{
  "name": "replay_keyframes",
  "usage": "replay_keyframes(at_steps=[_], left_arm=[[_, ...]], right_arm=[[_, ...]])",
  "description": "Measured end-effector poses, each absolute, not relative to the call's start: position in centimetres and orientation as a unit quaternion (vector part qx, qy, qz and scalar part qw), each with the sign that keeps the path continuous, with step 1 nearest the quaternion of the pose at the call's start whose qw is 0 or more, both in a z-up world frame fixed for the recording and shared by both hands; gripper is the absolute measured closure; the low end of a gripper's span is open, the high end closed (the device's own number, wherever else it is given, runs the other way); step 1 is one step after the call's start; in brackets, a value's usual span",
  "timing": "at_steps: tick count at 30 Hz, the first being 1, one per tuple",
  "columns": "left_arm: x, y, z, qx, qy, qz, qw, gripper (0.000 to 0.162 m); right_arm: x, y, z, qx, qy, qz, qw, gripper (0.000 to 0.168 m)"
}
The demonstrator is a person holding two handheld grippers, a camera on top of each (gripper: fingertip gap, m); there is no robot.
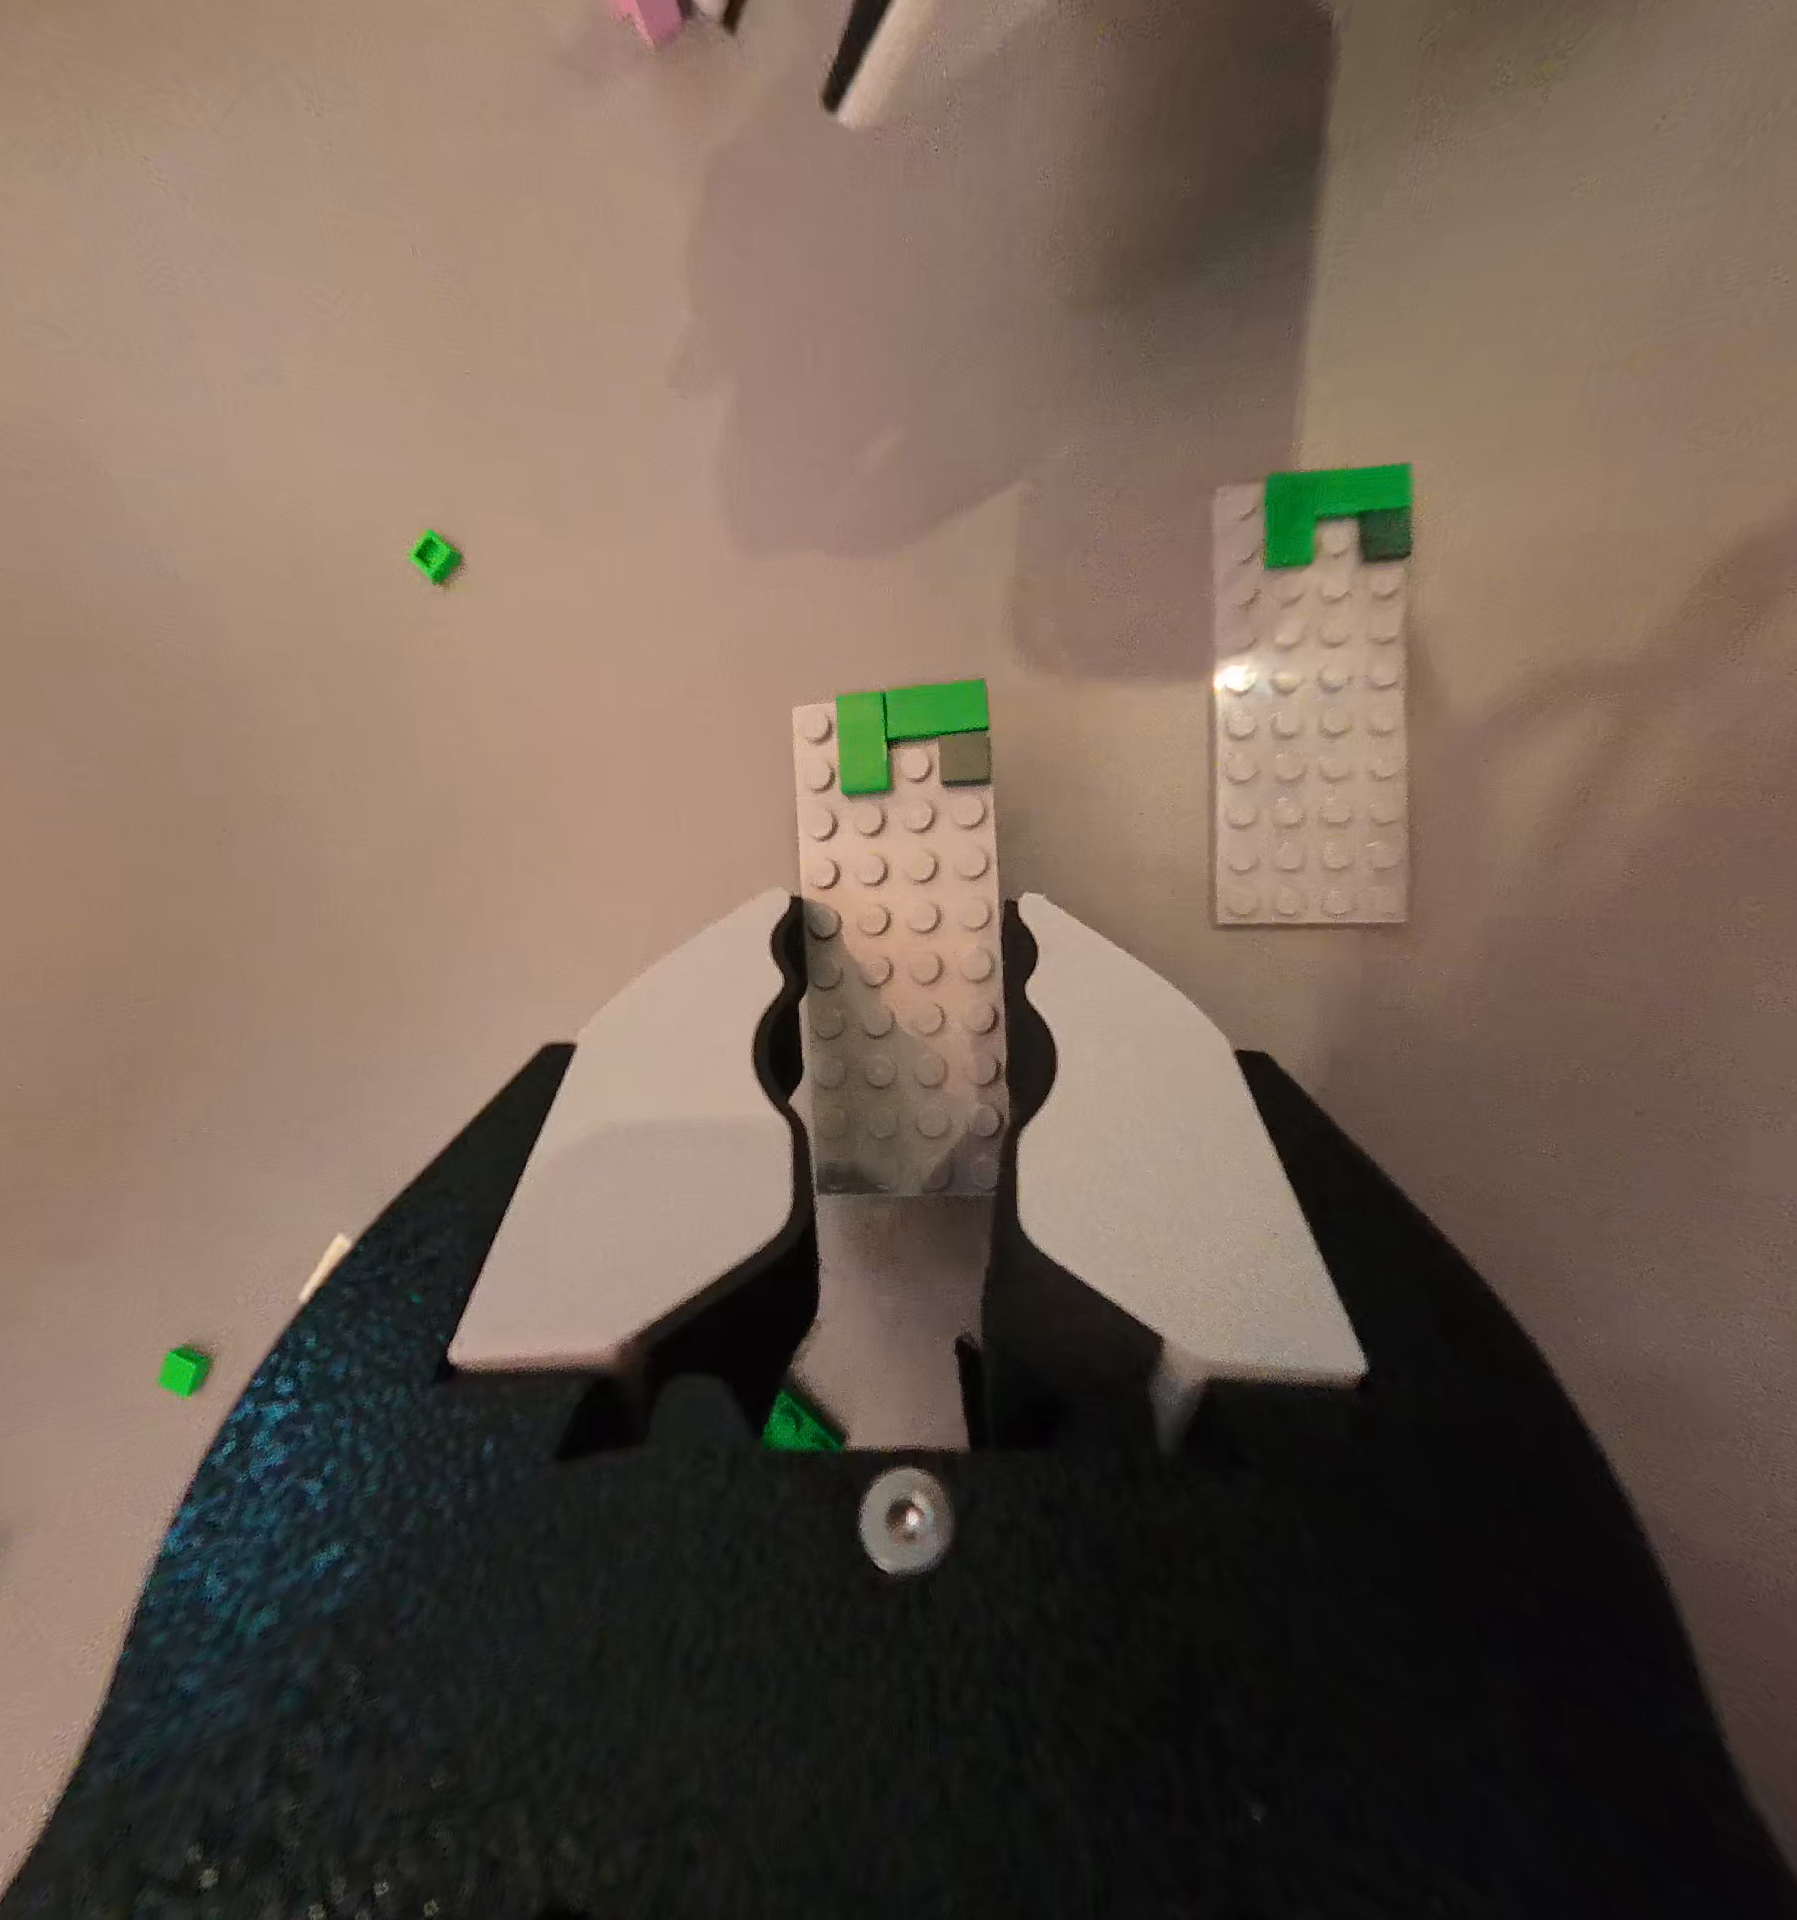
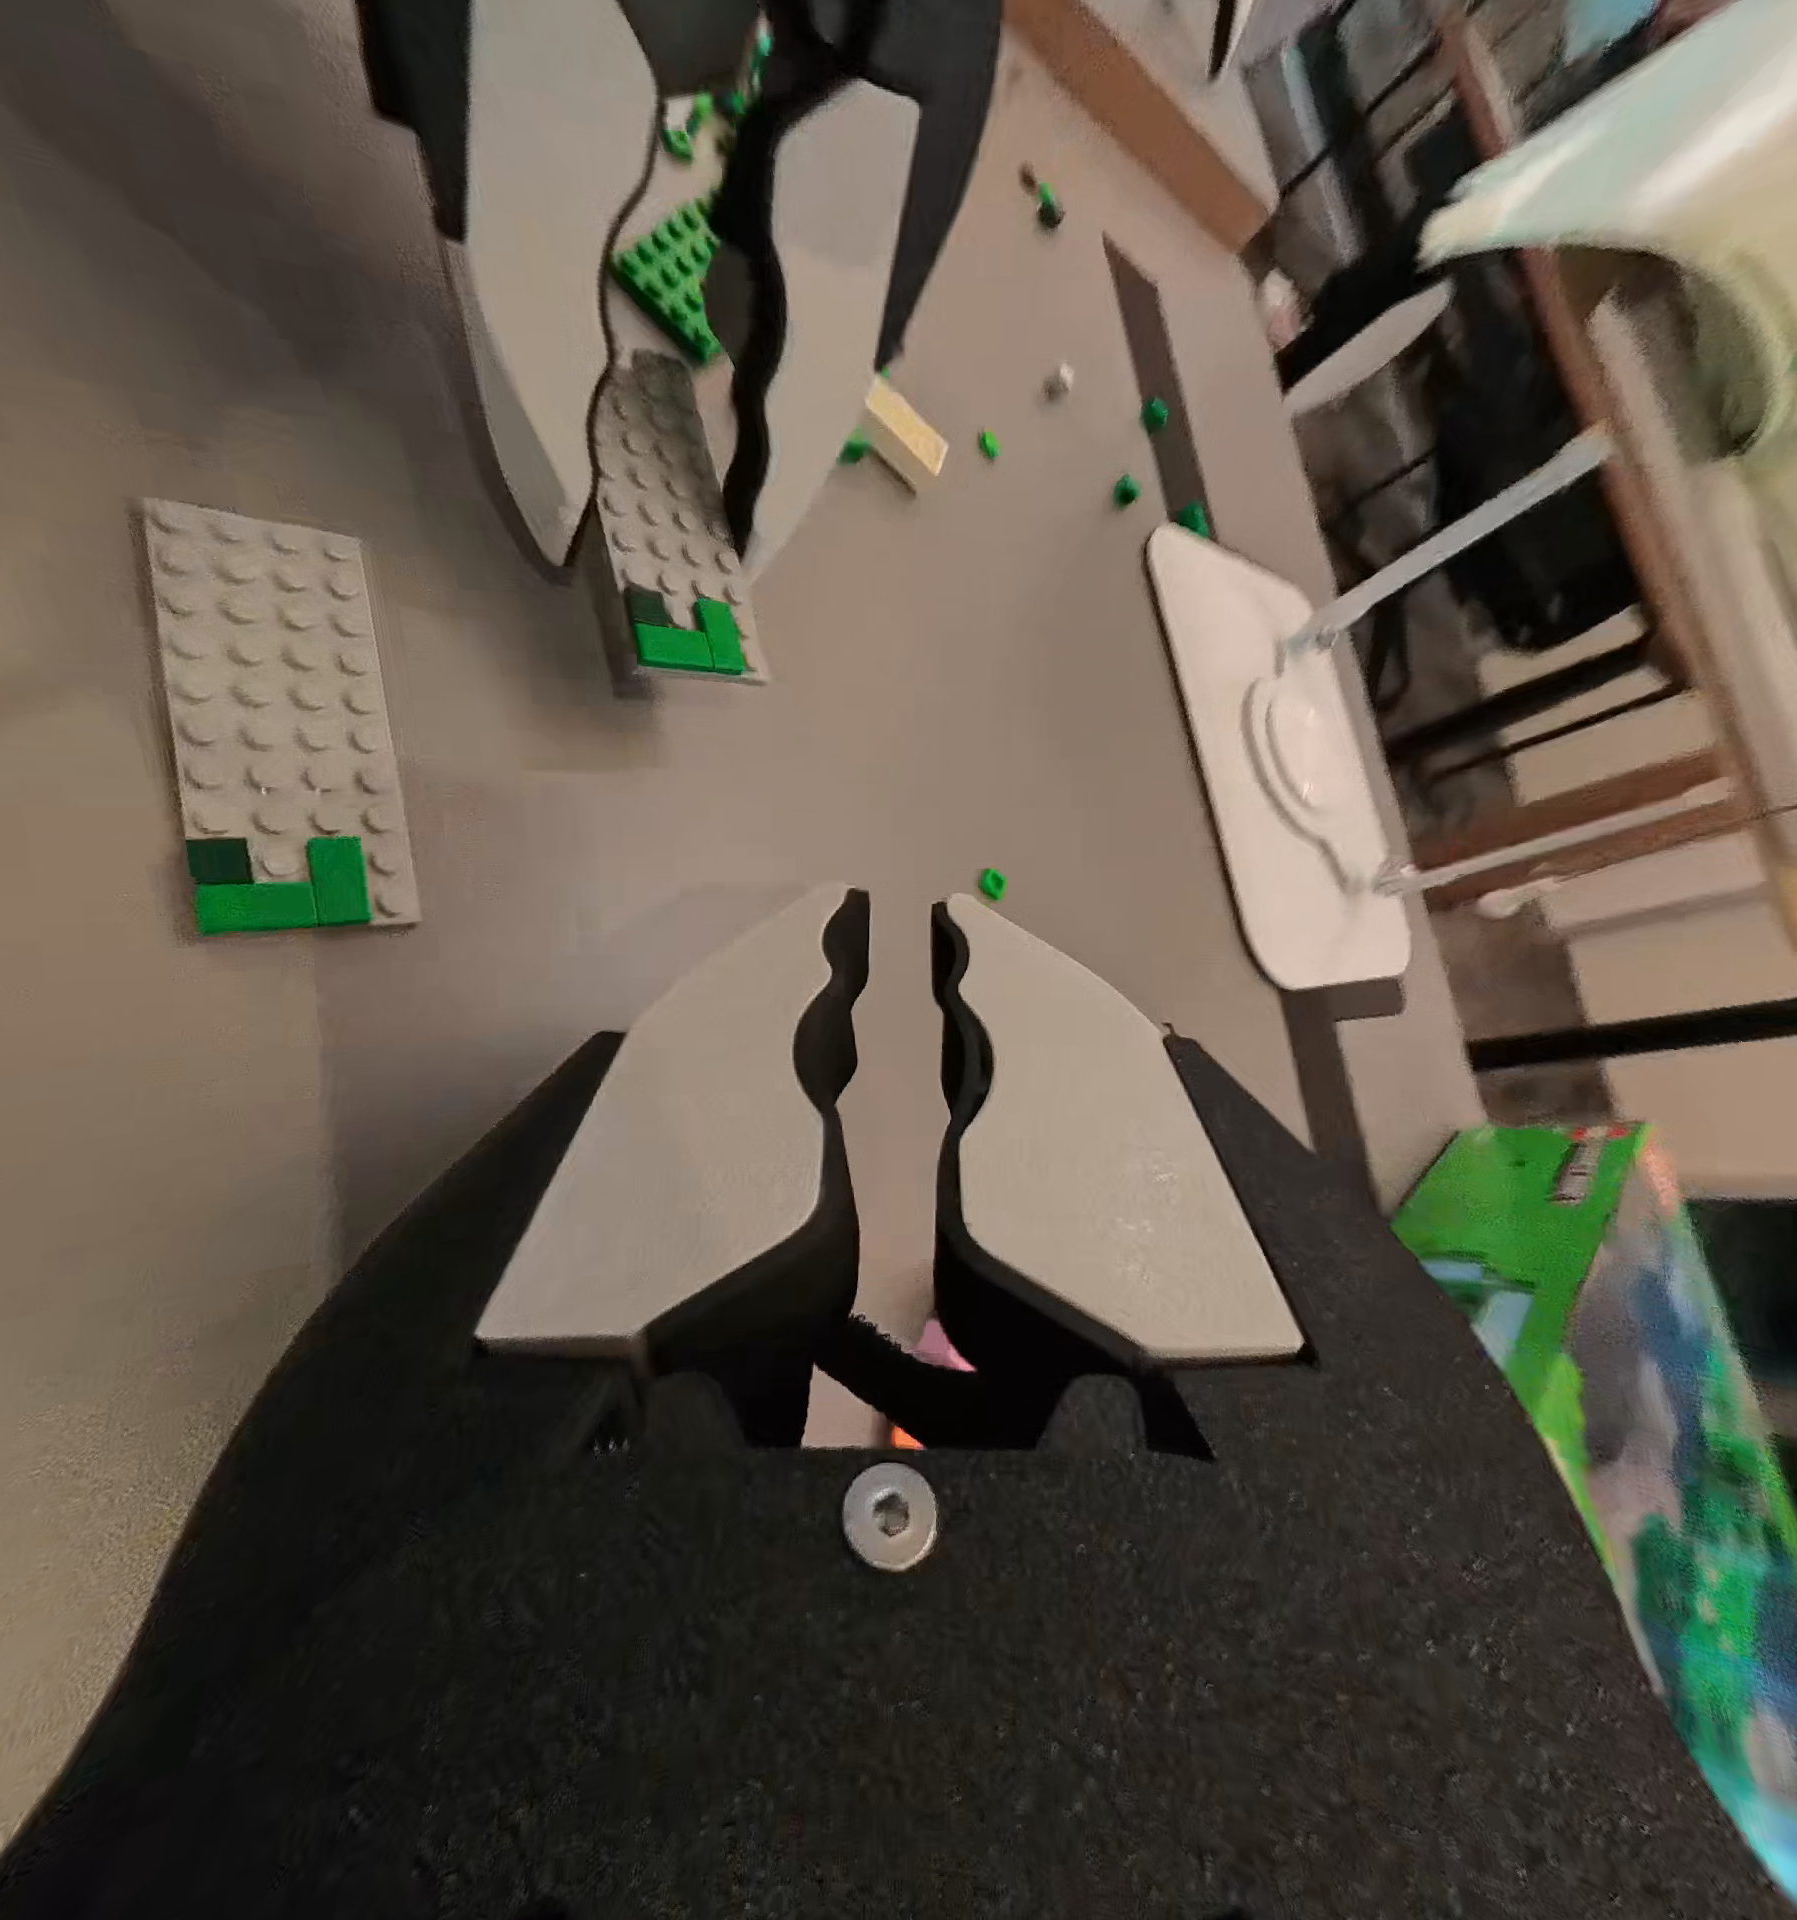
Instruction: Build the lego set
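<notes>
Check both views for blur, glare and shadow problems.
Left wrist view: large soft shadows on the table, glare patch on the second grey plate, far pieces blurred. Right wrist view: right edge smeared, green box streaked; strong wide-angle bending.

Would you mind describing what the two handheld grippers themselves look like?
Both look alike. The left gripper and right gripper each have a black, rough-textured body with a silver screw in the middle, and two light grey fingers that taper forward, lined with wavy black pads on their inner edges. No cables or sleeves show.
</notes>
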State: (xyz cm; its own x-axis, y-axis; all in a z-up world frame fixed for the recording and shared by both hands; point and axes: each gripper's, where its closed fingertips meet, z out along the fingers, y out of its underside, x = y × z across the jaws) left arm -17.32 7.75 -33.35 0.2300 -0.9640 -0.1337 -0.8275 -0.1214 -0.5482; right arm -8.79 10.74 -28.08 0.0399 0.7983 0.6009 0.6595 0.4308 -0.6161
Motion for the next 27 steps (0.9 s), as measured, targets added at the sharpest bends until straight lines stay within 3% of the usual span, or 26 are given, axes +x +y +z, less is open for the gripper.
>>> replay_keyframes(at_steps=[1,4,11,15,19,23,25,27], left_arm=[[-17.5,7.8,-33.7,-0.739,0.608,-0.120,0.265,0.126],[-17.5,7.7,-34.0,-0.740,0.602,-0.111,0.278,0.126],[-17.2,7.7,-34.1,-0.737,0.592,-0.140,0.294,0.126],[-17.5,7.6,-34.2,-0.749,0.584,-0.143,0.278,0.126],[-17.7,7.5,-34.2,-0.750,0.582,-0.143,0.281,0.126],[-17.6,7.2,-33.3,-0.761,0.551,-0.160,0.303,0.098],[-18.5,7.1,-32.6,-0.772,0.527,-0.159,0.318,0.086],[-19.0,6.9,-31.1,-0.777,0.491,-0.180,0.350,0.092]], right_arm=[[-9.0,11.2,-28.3,-0.547,-0.684,0.076,0.477,0.160],[-10.0,13.1,-28.1,-0.620,-0.644,0.109,0.435,0.164],[-12.2,17.3,-32.1,-0.731,-0.616,0.133,0.263,0.153],[-12.5,18.7,-34.3,-0.764,-0.595,0.127,0.214,0.153],[-12.8,19.3,-34.6,-0.779,-0.578,0.130,0.205,0.159],[-12.8,19.2,-34.6,-0.761,-0.604,0.111,0.210,0.161],[-13.1,18.8,-33.7,-0.717,-0.642,0.098,0.254,0.161],[-14.4,17.2,-30.9,-0.623,-0.689,0.102,0.357,0.161]])
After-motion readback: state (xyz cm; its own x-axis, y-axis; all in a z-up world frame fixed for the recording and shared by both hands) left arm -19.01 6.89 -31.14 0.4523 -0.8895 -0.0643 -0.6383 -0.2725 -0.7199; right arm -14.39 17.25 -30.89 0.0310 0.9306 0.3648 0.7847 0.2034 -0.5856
